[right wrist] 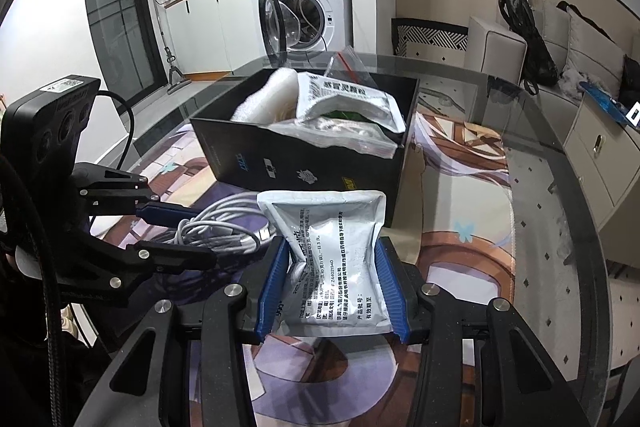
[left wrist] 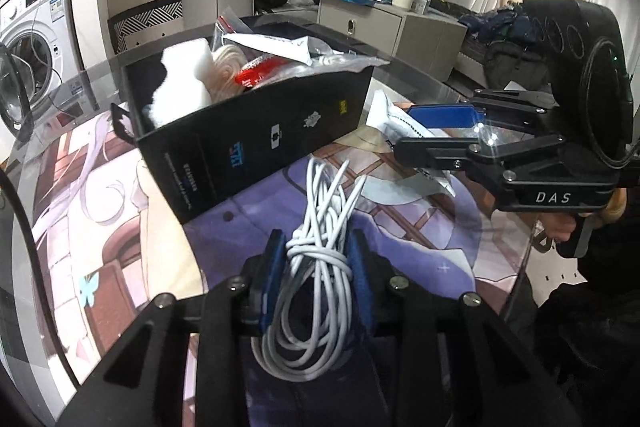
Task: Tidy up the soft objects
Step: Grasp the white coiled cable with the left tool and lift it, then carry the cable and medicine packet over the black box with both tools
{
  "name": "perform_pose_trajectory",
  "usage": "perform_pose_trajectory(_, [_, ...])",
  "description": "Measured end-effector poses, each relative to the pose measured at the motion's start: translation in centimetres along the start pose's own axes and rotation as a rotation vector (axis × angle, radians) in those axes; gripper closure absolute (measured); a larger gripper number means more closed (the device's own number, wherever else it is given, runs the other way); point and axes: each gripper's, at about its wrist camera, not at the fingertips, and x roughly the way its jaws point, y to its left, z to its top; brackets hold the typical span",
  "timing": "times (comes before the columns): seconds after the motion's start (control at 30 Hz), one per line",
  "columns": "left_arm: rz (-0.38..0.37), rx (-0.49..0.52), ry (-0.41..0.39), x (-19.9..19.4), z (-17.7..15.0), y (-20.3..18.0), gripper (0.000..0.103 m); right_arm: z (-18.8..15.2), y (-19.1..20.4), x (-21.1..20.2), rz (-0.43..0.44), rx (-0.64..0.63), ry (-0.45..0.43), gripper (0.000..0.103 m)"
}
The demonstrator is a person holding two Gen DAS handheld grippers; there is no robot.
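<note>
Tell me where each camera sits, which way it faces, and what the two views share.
Left wrist: sits on the left claw, facing the black box; its fingers pinch the white cable, the right claw alongside.
Right wrist: sits on the right claw, facing the box and washing machine; it grips a white sachet.
Shared: box, cable, sachet.

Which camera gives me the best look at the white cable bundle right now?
The left wrist view: the white cable bundle sits centred between the left gripper pads, coils clear. The right wrist view shows it only side-on, partly hidden behind the left gripper's fingers and the silver pouch.
</note>
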Motion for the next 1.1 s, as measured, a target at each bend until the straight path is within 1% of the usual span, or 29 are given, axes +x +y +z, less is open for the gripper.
perform_pose_trajectory(0.2, [-0.004, -0.006, -0.029, -1.6, -0.2, 0.1, 0.073, 0.4, 0.8, -1.1, 0.012, -0.016, -0.027, 0.058])
perform_pose_trajectory(0.27, [-0.007, -0.009, -0.046, -2.2, 0.0, 0.2, 0.077, 0.6, 1.1, -1.6, 0.019, -0.023, -0.043, 0.058])
perform_pose_trajectory(0.3, [-0.01, -0.012, -0.054, -2.3, 0.2, 0.1, 0.082, 0.7, 1.3, -2.0, 0.021, -0.027, -0.053, 0.058])
perform_pose_trajectory(0.33, [-0.014, -0.017, -0.066, -2.6, 0.3, 0.2, 0.09, 0.9, 1.3, -2.3, 0.022, -0.03, -0.061, 0.058])
perform_pose_trajectory(0.37, [-0.014, -0.02, -0.074, -2.8, 0.4, 0.1, 0.092, 1.1, 1.4, -2.6, 0.026, -0.034, -0.071, 0.058])
perform_pose_trajectory(0.5, [-0.006, 0.001, -0.049, -2.4, 0.2, -0.1, 0.092, 1.3, 1.7, -2.9, 0.023, -0.043, -0.077, 0.058])
perform_pose_trajectory(0.57, [-0.01, 0.009, -0.056, -2.4, 0.1, -0.3, 0.09, 1.2, 1.6, -2.7, 0.024, -0.041, -0.071, 0.058])
perform_pose_trajectory(0.6, [-0.004, 0.017, -0.056, -2.3, 0.2, -0.4, 0.085, 1.1, 1.6, -2.7, 0.024, -0.041, -0.069, 0.058])
perform_pose_trajectory(0.63, [0.005, 0.024, -0.055, -2.3, 0.2, -0.5, 0.072, 1.1, 1.7, -2.7, 0.026, -0.041, -0.066, 0.058])
perform_pose_trajectory(0.7, [0.051, 0.036, -0.048, -2.0, 0.3, -0.5, 0.051, 1.0, 1.6, -2.6, 0.029, -0.043, -0.063, 0.058])
perform_pose_trajectory(0.77, [0.069, 0.039, -0.051, -1.7, 0.3, -0.4, 0.052, 1.0, 1.6, -2.5, 0.03, -0.045, -0.062, 0.058])
perform_pose_trajectory(0.8, [0.073, 0.037, -0.036, -1.3, 0.3, -0.1, 0.052, 1.0, 1.6, -2.5, 0.032, -0.045, -0.062, 0.058])
perform_pose_trajectory(0.87, [0.106, 0.047, -0.023, -0.7, 0.2, 0.1, 0.052, 0.9, 1.5, -2.4, 0.033, -0.043, -0.06, 0.058])
perform_pose_trajectory(0.97, [0.109, 0.043, 0.018, 0.7, 0.0, 0.6, 0.052, 0.8, 1.3, -2.1, 0.034, -0.037, -0.053, 0.058])
perform_pose_trajectory(1.03, [0.141, 0.034, 0.059, 1.9, -0.1, 1.0, 0.051, 0.7, 1.2, -1.9, 0.035, -0.036, -0.048, 0.058])
perform_pose_trajectory(1.07, [0.14, 0.032, 0.035, 1.8, -0.2, 1.0, 0.051, 0.7, 1.2, -1.8, 0.034, -0.036, -0.046, 0.058])
perform_pose_trajectory(1.1, [0.135, 0.024, 0.039, 1.9, -0.2, 1.2, 0.052, 0.7, 1.2, -1.8, 0.034, -0.036, -0.045, 0.058])
